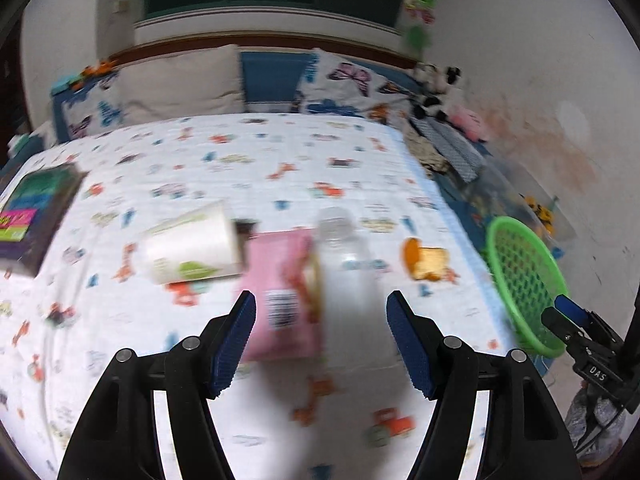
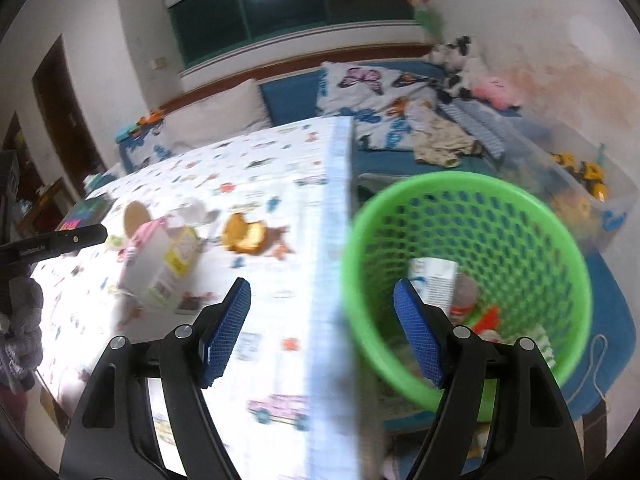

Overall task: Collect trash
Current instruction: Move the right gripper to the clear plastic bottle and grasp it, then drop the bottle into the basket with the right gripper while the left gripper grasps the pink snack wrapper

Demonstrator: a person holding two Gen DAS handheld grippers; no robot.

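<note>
My left gripper (image 1: 320, 340) is open above the bed, its jaws either side of a clear plastic bottle (image 1: 348, 280) lying on a pink snack packet (image 1: 284, 300). A white paper cup (image 1: 192, 244) lies on its side to the left, and a piece of orange-and-yellow cake (image 1: 426, 259) lies to the right. My right gripper (image 2: 322, 332) is open and empty over the bed's edge, beside a green mesh basket (image 2: 468, 280) that holds a white carton (image 2: 436, 280) and other scraps. The cake (image 2: 245, 234) and the pink packet (image 2: 148, 236) show in the right wrist view too.
A dark book (image 1: 36, 216) lies at the bed's left edge. Pillows (image 1: 180, 80) and soft toys (image 1: 436, 88) sit at the head of the bed. Folded clothes (image 1: 444, 148) and a clear bin with toys (image 2: 576, 188) lie along the right wall.
</note>
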